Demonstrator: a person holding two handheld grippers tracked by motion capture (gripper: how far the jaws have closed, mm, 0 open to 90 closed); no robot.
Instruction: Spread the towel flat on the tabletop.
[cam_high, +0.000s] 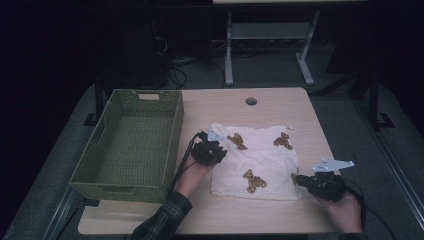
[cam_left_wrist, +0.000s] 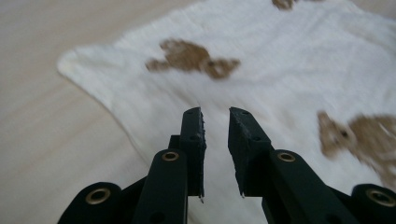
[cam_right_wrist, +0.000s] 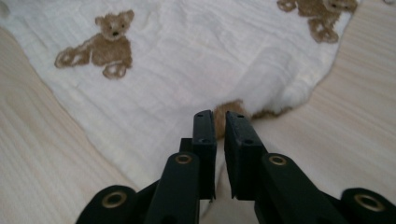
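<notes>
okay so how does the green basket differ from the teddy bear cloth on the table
The green basket is a stiff woven box with raised walls; the cloth is soft, lying flat. The basket is plain green, the cloth white with brown bears. The basket sits left of both grippers; the cloth lies between them. Both rest on the wooden table.

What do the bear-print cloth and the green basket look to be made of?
Cloth: soft white crinkled cotton gauze by its look, matte, with printed brown bears. Basket: olive green woven wicker or plastic weave, matte; the dim light leaves it open.
</notes>
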